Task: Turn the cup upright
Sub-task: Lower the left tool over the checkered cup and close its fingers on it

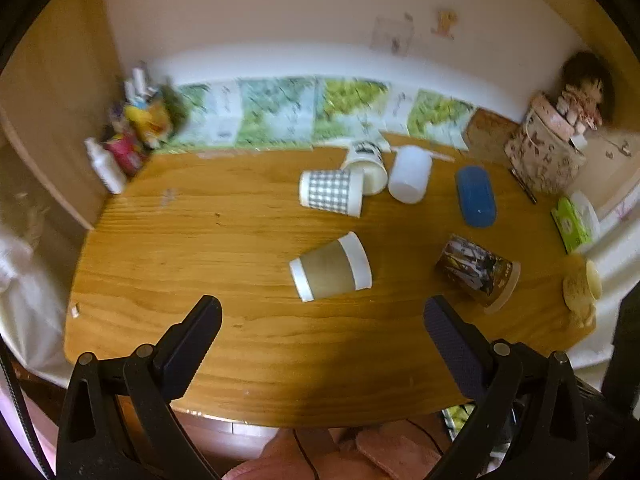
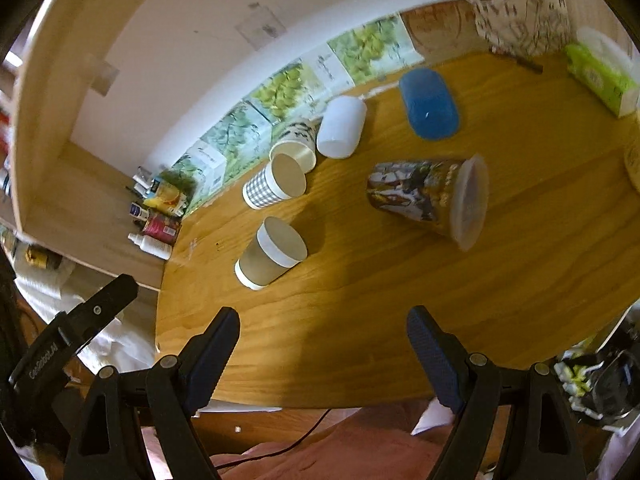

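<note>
Several cups lie on their sides on the wooden table (image 1: 200, 248). A brown-sleeved paper cup (image 1: 331, 267) lies nearest, also in the right wrist view (image 2: 270, 254). A printed cup with a clear lid (image 1: 478, 268) lies to its right (image 2: 428, 196). A checked cup (image 1: 331, 192), a black-patterned cup (image 1: 366, 164) and a white plastic cup (image 1: 410, 174) lie further back. My left gripper (image 1: 322, 312) is open and empty, just short of the brown cup. My right gripper (image 2: 323, 328) is open and empty over the table's near edge.
A blue case (image 1: 476, 196) lies at the back right. A green tissue box (image 1: 572, 224) and a patterned bag (image 1: 546, 156) stand at the right edge. Bottles and packets (image 1: 128, 140) crowd the back left corner. The left gripper's body (image 2: 72, 332) shows at lower left.
</note>
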Demonstrator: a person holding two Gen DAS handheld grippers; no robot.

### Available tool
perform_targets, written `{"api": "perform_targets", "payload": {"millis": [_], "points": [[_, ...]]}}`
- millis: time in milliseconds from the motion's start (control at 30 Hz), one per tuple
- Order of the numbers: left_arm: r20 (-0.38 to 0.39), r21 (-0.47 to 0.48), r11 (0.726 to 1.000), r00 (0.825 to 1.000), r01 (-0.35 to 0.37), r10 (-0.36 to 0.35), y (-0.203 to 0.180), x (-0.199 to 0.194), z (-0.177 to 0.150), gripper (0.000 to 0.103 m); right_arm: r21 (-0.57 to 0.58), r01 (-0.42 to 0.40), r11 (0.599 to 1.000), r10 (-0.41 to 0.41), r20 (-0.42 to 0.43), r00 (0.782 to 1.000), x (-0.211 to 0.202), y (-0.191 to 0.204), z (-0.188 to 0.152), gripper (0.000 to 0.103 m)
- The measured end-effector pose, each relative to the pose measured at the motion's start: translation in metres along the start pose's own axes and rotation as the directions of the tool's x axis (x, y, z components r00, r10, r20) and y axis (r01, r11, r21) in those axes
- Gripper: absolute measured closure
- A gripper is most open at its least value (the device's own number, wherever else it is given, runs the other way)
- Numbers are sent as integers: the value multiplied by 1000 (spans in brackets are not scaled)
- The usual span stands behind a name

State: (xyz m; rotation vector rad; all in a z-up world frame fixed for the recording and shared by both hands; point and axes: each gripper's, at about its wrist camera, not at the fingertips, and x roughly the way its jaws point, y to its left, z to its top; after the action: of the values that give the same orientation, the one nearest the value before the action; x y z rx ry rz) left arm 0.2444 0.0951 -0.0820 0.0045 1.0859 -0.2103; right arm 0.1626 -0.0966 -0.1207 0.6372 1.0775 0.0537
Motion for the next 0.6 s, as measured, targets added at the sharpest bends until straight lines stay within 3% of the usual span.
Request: {"api": "perform_targets", "payload": {"millis": [100, 233, 400, 600], "points": [[-67, 58, 998, 998, 20, -16, 4, 20, 16, 2, 46, -20, 999, 22, -43, 999, 17, 4, 6, 17], [-102, 199, 980, 995, 7, 14, -1, 41, 34, 2, 125, -28, 992, 38, -79, 996, 39, 6, 12, 17], [-110, 355, 935, 993, -3, 45, -4, 69, 52, 2, 268, -60, 962, 92, -110, 990, 62, -1, 17, 17], [-121, 476, 879, 991, 7, 58, -5, 94, 70, 2, 314, -56, 948, 99, -122, 988, 80, 3, 22, 17]]}}
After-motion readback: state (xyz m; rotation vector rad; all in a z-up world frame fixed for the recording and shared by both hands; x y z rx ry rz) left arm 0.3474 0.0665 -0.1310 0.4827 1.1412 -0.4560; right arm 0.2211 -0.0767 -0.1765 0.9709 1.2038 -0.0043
